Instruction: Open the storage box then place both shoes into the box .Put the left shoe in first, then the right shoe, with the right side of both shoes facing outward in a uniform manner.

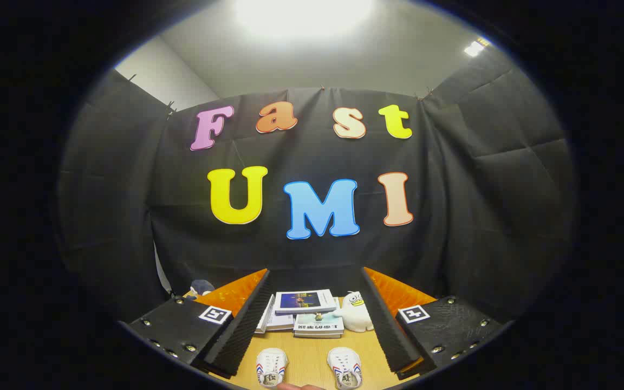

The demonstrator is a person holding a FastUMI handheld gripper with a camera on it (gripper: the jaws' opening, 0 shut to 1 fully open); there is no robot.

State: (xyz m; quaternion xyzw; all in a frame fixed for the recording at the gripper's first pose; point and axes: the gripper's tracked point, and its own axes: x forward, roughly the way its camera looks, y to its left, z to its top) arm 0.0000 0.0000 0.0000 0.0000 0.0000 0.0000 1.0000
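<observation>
Two small white shoes with red and blue side stripes stand side by side on the wooden table, toes pointing away from me: one shoe (271, 368) lies nearer the left finger, the other shoe (345, 368) nearer the right. My gripper (314, 317) is open, its fingers spread wide with the shoes low between them, touching neither. A person's fingertip (297, 386) shows just below the shoes.
Beyond the shoes lies a stack of books (304, 313) with a tiny figure on it. A white plush duck (356, 311) sits right of the books. An orange surface (233, 292) shows behind both fingers, and a dark plush thing (202, 287) sits at the far left.
</observation>
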